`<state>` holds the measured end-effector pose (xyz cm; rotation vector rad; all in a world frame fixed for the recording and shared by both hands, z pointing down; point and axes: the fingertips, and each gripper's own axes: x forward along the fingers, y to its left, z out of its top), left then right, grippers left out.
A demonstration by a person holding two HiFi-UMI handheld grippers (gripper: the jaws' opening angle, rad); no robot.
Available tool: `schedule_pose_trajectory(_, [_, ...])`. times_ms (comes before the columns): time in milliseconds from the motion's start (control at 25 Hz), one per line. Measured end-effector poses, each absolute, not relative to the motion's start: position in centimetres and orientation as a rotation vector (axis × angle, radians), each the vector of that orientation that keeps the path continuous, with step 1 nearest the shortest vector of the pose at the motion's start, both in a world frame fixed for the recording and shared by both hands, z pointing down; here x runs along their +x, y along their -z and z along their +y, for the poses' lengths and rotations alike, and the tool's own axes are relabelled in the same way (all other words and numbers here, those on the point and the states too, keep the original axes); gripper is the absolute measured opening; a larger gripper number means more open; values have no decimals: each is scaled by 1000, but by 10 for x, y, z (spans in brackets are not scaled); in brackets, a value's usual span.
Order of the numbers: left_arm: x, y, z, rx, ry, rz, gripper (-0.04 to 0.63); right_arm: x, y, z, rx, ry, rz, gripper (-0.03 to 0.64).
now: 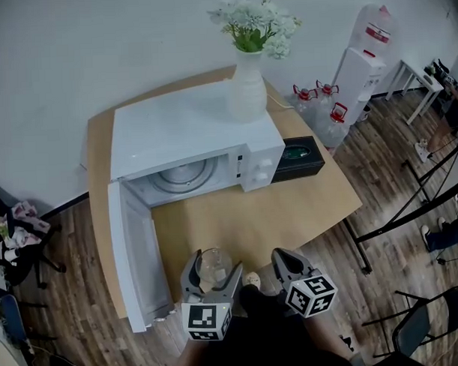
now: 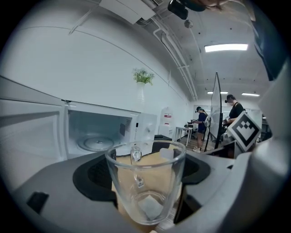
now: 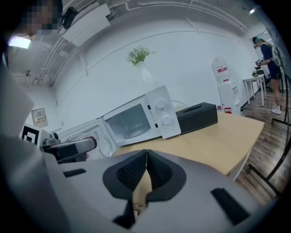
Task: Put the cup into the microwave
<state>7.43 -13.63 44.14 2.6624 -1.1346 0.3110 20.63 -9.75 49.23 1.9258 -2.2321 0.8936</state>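
Observation:
A clear glass cup (image 1: 212, 266) (image 2: 146, 184) sits upright between the jaws of my left gripper (image 1: 212, 270) (image 2: 145, 182), which is shut on it near the table's front edge. The white microwave (image 1: 190, 146) (image 2: 102, 132) (image 3: 136, 118) stands at the back of the wooden table (image 1: 275, 214) with its door (image 1: 134, 253) swung open to the left and a glass turntable (image 1: 185, 175) showing inside. My right gripper (image 1: 286, 260) (image 3: 146, 170) is just right of the left one, shut with nothing between its pads.
A white vase of flowers (image 1: 248, 76) stands on the microwave's top. A black box (image 1: 299, 158) lies right of the microwave. A water dispenser (image 1: 360, 72) and bottles stand by the wall, and chairs (image 1: 429, 321) ring the table. People stand far off to the right.

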Motion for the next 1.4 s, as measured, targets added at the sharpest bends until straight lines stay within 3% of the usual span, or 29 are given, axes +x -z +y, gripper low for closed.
schedule_pose_trajectory(1400, [69,-442,-191,2455,-251,-1576,407,189,-508,-206,1434,-858,-2515,-8])
